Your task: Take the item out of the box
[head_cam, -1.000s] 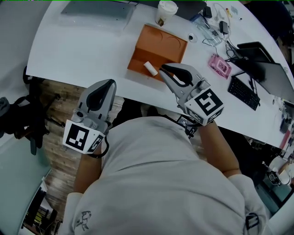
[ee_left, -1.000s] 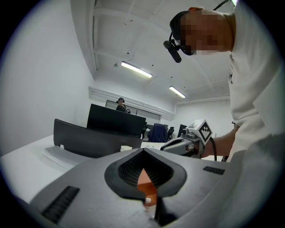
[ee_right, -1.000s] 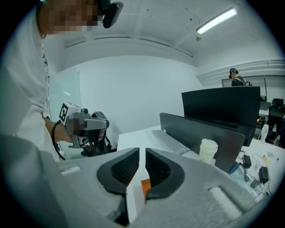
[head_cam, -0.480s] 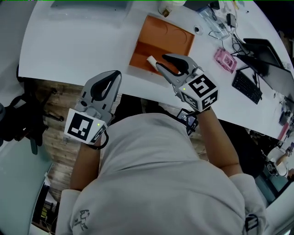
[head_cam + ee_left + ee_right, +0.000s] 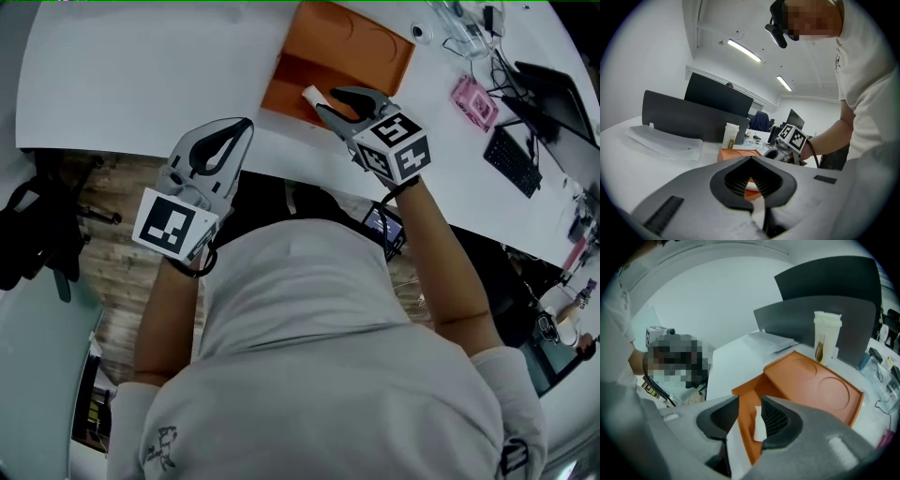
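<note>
An orange box (image 5: 347, 52) lies open on the white table (image 5: 141, 84), its lid folded back. A small white roll (image 5: 312, 96) rests in the box's near compartment. My right gripper (image 5: 323, 105) reaches over the table's front edge to that roll. In the right gripper view its jaws (image 5: 749, 404) are opening, and the white roll (image 5: 760, 425) stands between them, leaning on the right pad only, above the orange box (image 5: 811, 385). My left gripper (image 5: 244, 127) hovers at the table's front edge, shut and empty. Its closed tips (image 5: 751, 161) point at the orange box (image 5: 736, 153).
A paper cup (image 5: 826, 336) stands behind the box. A pink object (image 5: 473, 101), a keyboard (image 5: 514, 159) and a laptop (image 5: 553, 89) lie on the right. A clear plastic tray (image 5: 665, 143) lies at the far left. A black chair (image 5: 37, 234) stands left of me.
The right gripper has pushed forward over the table edge to the white roll and its jaws have spread apart. The left gripper has come up closer to the table edge.
</note>
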A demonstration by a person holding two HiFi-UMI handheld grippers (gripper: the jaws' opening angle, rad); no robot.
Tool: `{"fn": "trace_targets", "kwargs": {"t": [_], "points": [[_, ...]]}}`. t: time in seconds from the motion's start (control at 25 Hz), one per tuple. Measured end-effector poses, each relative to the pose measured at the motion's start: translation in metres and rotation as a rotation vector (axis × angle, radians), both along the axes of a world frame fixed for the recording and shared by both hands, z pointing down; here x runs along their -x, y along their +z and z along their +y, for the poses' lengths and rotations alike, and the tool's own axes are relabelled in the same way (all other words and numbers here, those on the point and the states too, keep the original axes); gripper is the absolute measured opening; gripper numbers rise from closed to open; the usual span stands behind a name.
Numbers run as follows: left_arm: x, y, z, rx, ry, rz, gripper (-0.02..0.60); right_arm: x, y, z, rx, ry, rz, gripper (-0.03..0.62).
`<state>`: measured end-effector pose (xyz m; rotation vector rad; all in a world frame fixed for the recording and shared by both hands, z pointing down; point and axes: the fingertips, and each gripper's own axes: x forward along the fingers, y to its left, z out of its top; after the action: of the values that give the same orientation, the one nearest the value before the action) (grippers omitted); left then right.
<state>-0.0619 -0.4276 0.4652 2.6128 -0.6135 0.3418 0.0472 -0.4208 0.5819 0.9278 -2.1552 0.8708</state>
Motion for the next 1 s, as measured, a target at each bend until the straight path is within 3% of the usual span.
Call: {"fn": "trace_targets", "kwargs": {"t": [0.52,0.88,1.0], "points": [[-0.001,0.057,0.004,0.084,0.005,-0.026,-0.003,-0.004,0.09,0.013,0.169,-0.026,0.099,0.178],[0.003,0.066,0.011,0.115,-0.004,-0.026,-0.003,-0.003,0.111,0.018,0.208,-0.048,0.135,0.178],[0.007,0.066,0.013,0.116,-0.008,-0.026,-0.003,-0.001,0.112,0.018,0.206,-0.049,0.145,0.15]]}}
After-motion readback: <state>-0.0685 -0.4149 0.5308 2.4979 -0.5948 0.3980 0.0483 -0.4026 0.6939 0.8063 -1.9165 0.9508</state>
